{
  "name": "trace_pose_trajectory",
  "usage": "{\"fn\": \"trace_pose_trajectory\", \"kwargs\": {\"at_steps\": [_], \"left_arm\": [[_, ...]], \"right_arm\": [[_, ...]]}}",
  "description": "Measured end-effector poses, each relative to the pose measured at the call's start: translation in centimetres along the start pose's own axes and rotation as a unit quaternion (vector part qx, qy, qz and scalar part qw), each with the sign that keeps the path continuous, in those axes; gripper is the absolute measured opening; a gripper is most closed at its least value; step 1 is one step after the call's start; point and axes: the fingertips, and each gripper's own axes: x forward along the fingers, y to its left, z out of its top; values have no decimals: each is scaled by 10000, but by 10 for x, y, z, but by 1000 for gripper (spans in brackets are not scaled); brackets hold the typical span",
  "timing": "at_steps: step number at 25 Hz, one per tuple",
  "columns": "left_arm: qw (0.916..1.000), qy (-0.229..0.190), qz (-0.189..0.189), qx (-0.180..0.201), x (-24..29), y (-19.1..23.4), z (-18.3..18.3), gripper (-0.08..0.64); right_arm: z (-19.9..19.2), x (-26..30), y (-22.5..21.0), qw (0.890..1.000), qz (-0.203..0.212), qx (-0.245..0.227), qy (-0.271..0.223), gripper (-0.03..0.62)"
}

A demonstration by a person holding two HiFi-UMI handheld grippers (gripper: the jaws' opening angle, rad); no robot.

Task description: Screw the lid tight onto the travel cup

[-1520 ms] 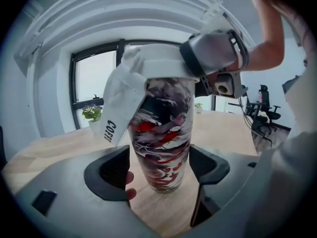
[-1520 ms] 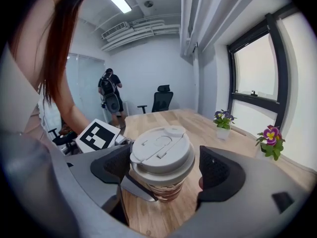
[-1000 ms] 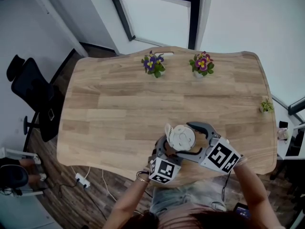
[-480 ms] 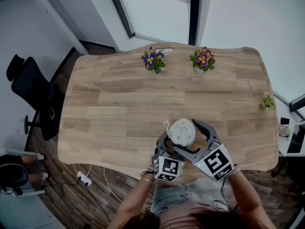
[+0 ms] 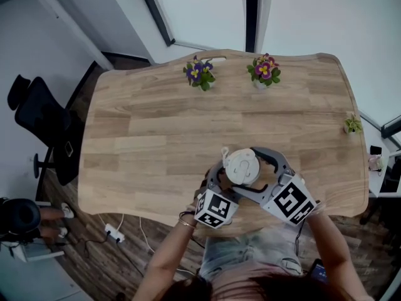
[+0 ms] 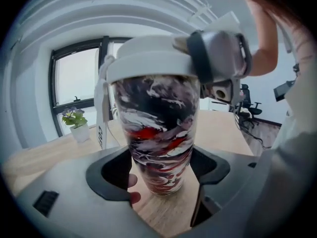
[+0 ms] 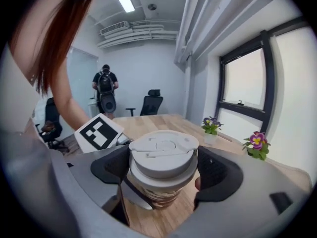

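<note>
— Where's the travel cup (image 6: 158,118)?
— Upright at the near edge of the table (image 5: 156,124), the left gripper (image 6: 161,171) clamped low on its marbled body
— And the right gripper (image 7: 163,171)?
— Closed on the lid (image 7: 163,150), a pad on either side. I'd hold the lid level, brace the body, and twist until it stops. The flower pots (image 5: 199,75) stand well apart, at the far edge

Open table (image 5: 156,137) past cup (image 6: 158,133); flowerpots (image 5: 199,75) far.
</note>
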Motion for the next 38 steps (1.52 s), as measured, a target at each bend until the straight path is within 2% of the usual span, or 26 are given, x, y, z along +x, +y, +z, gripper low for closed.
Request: {"fn": "trace_pose_trajectory", "kwargs": {"at_steps": [3, 4, 6, 10, 15, 18, 20, 22, 24, 26, 27, 29, 34, 36, 38], "left_arm": [[9982, -27, 516, -298, 1, 1, 1, 351], [9973, -39, 644, -361, 0, 2, 1, 351], [9962, -44, 763, -408, 0, 2, 0, 351], [9982, 51, 512, -295, 2, 1, -1, 351], [9993, 148, -299, 142, 3, -6, -2, 351], [9981, 256, -499, 262, 3, -8, -1, 351], [9988, 272, -352, 187, 4, -6, -1, 351], [9997, 233, -20, -9, 4, -4, -1, 351], [9991, 177, 314, -208, 5, -2, 0, 351], [9986, 154, 419, -267, 5, -3, 0, 351], [9988, 155, 385, -245, 5, -3, -1, 351], [9995, 168, 207, -147, 6, -4, -2, 351], [9978, 329, -519, 236, 6, -10, -3, 351], [9962, 394, -701, 340, 7, -11, -3, 351], [9959, 418, -722, 355, 7, -11, -3, 351]], "right_arm": [[-1, -2, -4, 9954, -832, 405, -265, 390], [-1, -3, -4, 9933, -995, 495, -331, 390], [-2, -3, -4, 9922, -1013, 597, -413, 390], [0, -10, -4, 9964, -379, 661, -364, 390], [-11, -13, -1, 9979, 623, 70, 178, 390], [-11, -12, 0, 9965, 782, -112, 257, 388], [-10, -11, -1, 9986, 509, -14, 139, 388], [-9, -11, -4, 9997, -62, 235, -63, 388], [-9, -12, -6, 9961, -663, 525, -243, 388], [-11, -12, -5, 9927, -956, 657, -327, 388], [-11, -12, -4, 9931, -921, 653, -332, 388], [-12, -13, 1, 9965, -595, 509, -276, 390], [-13, -18, 2, 9996, 276, -24, 38, 390], [-14, -16, 0, 9988, 442, -148, 176, 388], [-14, -14, -1, 9986, 439, -219, 199, 388]]}}
